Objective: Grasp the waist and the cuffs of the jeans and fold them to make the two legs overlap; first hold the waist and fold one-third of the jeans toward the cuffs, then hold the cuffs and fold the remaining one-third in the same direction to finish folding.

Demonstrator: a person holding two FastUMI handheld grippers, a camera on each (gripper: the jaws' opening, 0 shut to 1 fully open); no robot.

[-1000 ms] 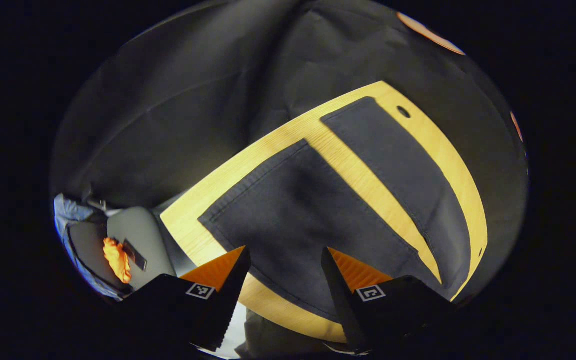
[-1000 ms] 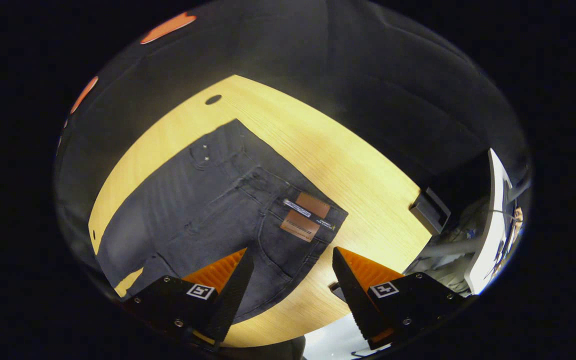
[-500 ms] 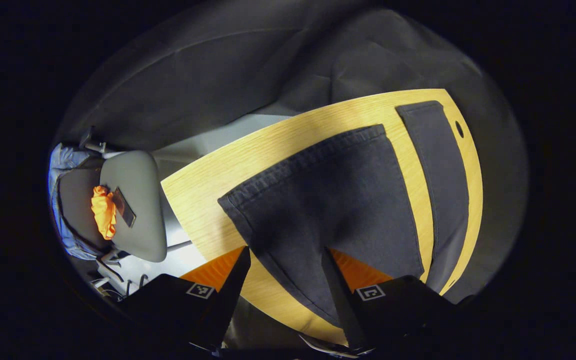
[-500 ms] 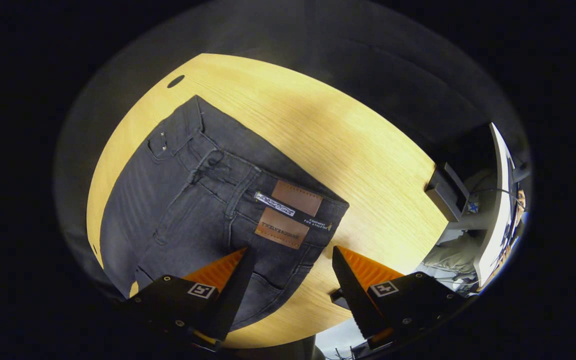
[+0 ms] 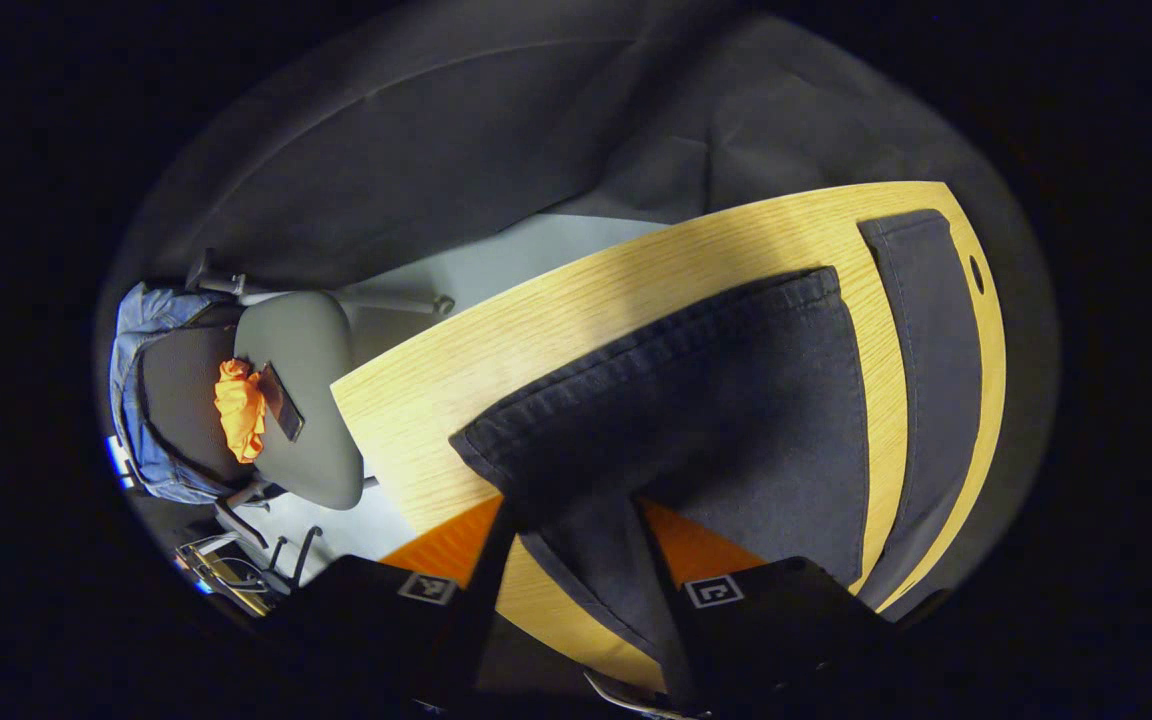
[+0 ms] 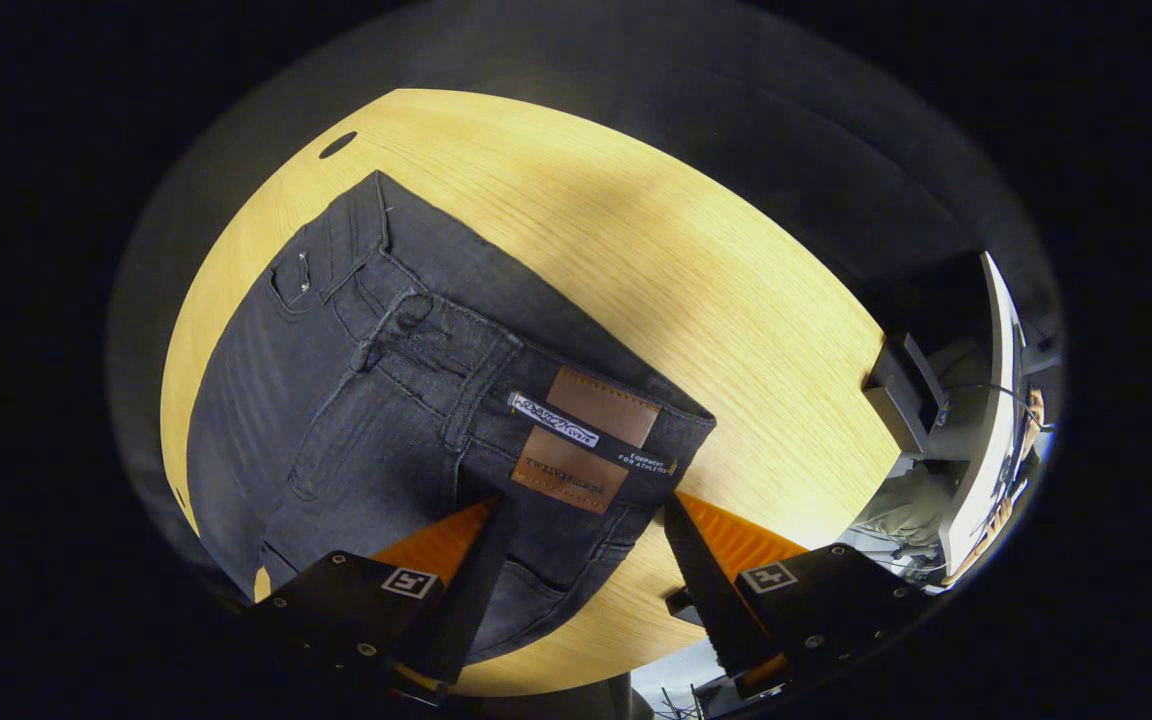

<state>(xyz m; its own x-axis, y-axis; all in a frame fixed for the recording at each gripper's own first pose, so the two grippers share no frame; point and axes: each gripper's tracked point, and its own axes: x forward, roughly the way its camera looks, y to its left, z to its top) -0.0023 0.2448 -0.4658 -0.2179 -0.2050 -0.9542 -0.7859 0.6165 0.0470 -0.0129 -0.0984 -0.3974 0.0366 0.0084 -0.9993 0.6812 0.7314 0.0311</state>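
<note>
Dark grey jeans lie flat on a light wooden table [image 5: 496,370], legs apart. In the left gripper view the near leg [image 5: 716,400] ends in a stitched cuff [image 5: 636,345], and the far leg [image 5: 921,330] runs along the table's right edge. My left gripper [image 5: 571,510] is open, its fingers straddling the cuff's near corner, with denim in the gap. In the right gripper view the waist [image 6: 576,440], with two brown patches, lies on the table [image 6: 656,250]. My right gripper [image 6: 583,505] is open, with the waistband's near end between its fingers.
A grey office chair [image 5: 301,400] with an orange cloth [image 5: 239,405] and a blue garment stands on the floor left of the table. A dark box [image 6: 901,385] sits at the table's right edge beside a white screen [image 6: 986,400]. A cable hole [image 6: 338,145] marks the far corner.
Both grippers have moved down and in toward the jeans. The cuff corner now lies between the left fingers, and the waistband end between the right fingers.
</note>
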